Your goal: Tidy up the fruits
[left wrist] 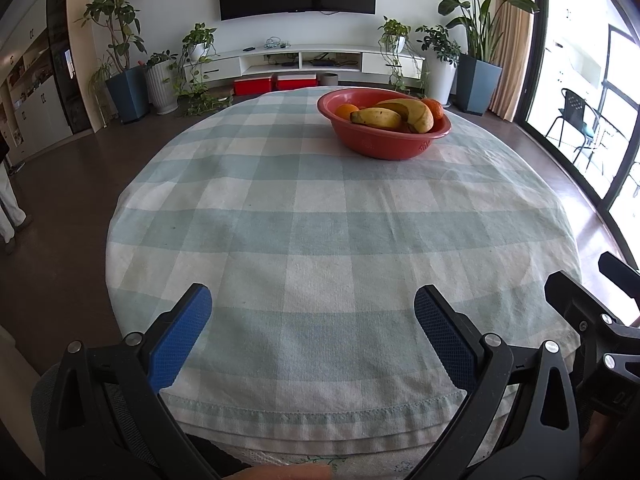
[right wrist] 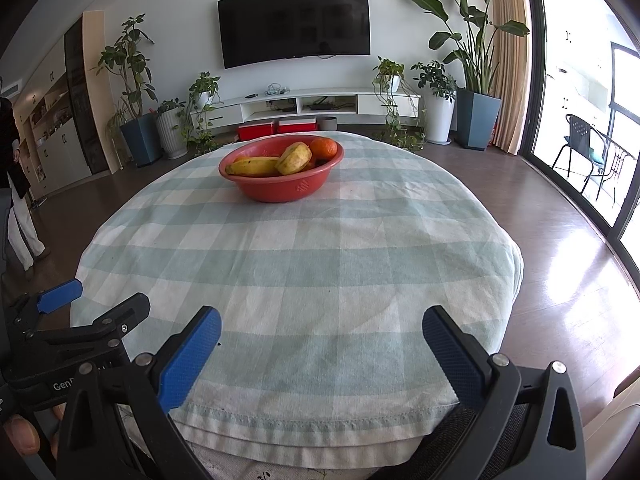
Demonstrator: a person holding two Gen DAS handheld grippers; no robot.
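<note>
**A:** Your left gripper (left wrist: pixel 312 336) and right gripper (right wrist: pixel 322 356) are both spread and empty at the near edge. Fruit sits in the red bowl (left wrist: pixel 384 146), far side.

**B:** Take a banana (right wrist: pixel 256 167) mid-length, gently; it likely bruises. The orange (right wrist: pixel 324 148) may roll.

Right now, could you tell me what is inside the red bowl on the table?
The red bowl holds two bananas and at least two oranges; one orange sits partly hidden behind the bananas. Whatever lies beneath the fruit is covered.
</note>
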